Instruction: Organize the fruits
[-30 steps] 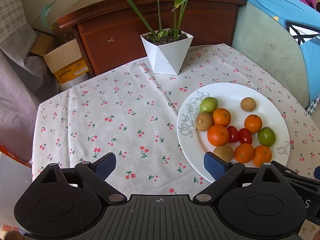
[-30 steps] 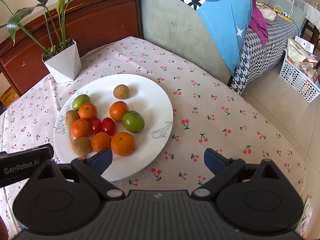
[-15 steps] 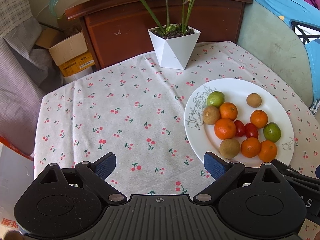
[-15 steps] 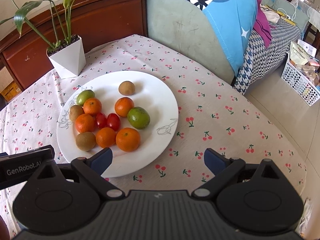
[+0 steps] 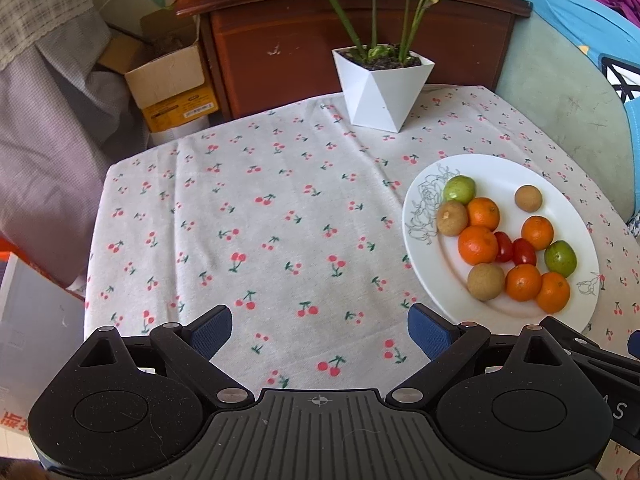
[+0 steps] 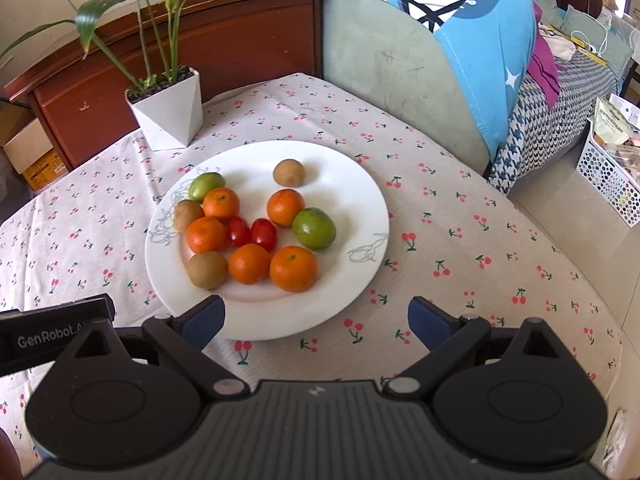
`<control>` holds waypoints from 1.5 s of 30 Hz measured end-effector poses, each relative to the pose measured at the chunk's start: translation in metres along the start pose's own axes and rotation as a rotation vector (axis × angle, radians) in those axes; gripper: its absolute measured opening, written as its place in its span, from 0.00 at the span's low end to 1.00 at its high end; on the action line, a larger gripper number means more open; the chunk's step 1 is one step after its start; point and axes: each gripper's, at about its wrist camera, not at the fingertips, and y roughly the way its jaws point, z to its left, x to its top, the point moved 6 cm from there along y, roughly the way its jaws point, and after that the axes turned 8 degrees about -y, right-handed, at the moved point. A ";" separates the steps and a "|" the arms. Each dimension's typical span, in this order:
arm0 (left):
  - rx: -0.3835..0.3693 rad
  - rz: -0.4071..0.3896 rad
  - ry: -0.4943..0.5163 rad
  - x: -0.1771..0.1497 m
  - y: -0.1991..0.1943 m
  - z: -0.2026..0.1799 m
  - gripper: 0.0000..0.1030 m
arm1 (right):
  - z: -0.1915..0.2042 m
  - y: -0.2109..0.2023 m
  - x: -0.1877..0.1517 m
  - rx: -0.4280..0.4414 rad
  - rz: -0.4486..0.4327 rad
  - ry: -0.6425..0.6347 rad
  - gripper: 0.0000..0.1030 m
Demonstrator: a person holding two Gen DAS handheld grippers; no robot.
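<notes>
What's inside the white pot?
The white pot holds dark soil and green plant stems. Whatever lies under the soil is hidden.

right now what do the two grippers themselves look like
Both are matte black plastic with a ribbed centre body, two rounded side lobes and silver pivot screws. The left gripper and right gripper carry dark blue finger pads. White GenRobot.AI lettering marks the left one's side.
</notes>
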 end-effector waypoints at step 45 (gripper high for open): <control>0.045 0.032 -0.171 -0.021 -0.002 0.108 0.93 | 0.124 0.000 -0.076 0.300 -0.262 -0.366 0.99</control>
